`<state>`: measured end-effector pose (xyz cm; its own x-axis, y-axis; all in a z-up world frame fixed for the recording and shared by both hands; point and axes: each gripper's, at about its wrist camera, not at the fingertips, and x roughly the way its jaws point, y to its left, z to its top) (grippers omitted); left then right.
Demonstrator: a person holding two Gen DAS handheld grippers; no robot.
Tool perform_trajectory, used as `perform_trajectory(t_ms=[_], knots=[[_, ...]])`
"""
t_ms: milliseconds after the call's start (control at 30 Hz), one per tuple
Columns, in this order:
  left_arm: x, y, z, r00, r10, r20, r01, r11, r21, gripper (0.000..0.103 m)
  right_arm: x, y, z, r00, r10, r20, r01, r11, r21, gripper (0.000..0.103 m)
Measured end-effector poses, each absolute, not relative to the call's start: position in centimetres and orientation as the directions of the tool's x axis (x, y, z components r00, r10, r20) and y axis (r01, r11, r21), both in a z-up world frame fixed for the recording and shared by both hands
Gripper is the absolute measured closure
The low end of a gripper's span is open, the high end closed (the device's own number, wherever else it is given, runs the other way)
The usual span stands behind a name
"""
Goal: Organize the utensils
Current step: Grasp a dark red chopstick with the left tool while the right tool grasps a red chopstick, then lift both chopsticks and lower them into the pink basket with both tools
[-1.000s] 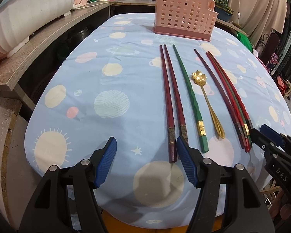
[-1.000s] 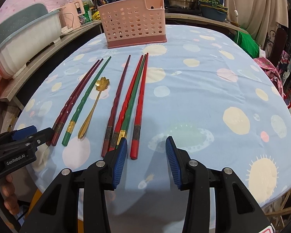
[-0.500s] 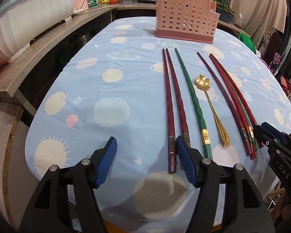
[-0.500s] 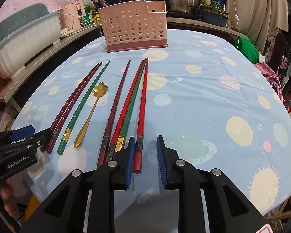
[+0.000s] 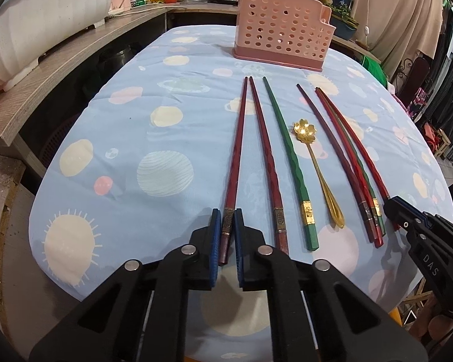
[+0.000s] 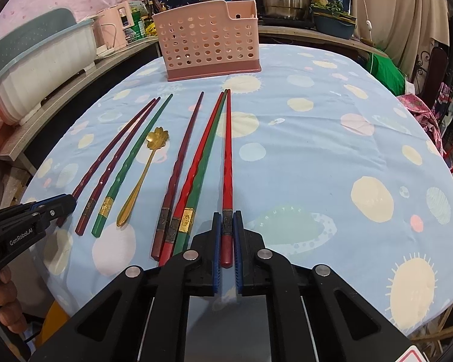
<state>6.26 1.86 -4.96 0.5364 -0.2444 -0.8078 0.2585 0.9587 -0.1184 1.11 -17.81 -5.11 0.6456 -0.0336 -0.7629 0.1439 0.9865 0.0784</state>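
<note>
Pink basket (image 5: 282, 39) stands at the table's far end; every chopstick's long axis points toward it. Your left gripper (image 5: 227, 229) pinches the leftmost maroon chopstick (image 5: 235, 157) at its butt, your right gripper (image 6: 227, 232) likewise the rightmost red chopstick (image 6: 227, 166).

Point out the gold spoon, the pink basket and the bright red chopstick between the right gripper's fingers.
gold spoon (image 5: 304, 128), left wrist view, on its flower-shaped bowl.
pink basket (image 6: 207, 45), right wrist view, on its perforated front wall.
bright red chopstick (image 6: 227, 163), right wrist view, on its mid-shaft.
</note>
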Motion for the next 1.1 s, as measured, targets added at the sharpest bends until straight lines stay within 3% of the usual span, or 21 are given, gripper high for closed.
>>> perform_trajectory(t_ms=[333,767,933,1000,1100], knots=[[6.1,2.4,-3.0,0.536,-0.276,-0.798,0.261,0.953,-0.154,0.096,0.3,-18.8,-3.6,0.656,-0.013,-0.755,0.157,0.98,0.119,0.096],[6.4,3.6,2.7,0.616,-0.308,-0.725,0.253,0.949,-0.189,0.097,0.2,-21.2,1.5,0.735,-0.012,-0.678,0.179,0.968,0.178,0.096],[6.3,3.6,1.6,0.596,-0.305,-0.743,0.251,0.949,-0.189,0.096,0.0,-21.6,1.9,0.744,-0.02,-0.668,0.19,0.965,0.183,0.096],[6.2,3.2,0.1,0.572,-0.306,-0.761,0.261,0.947,-0.185,0.093,-0.1,-21.6,1.6,0.738,-0.015,-0.674,0.189,0.964,0.185,0.096],[6.0,2.7,-2.1,0.549,-0.294,-0.782,0.262,0.949,-0.173,0.081,-0.2,-21.4,1.1,0.729,-0.008,-0.684,0.187,0.964,0.189,0.096]])
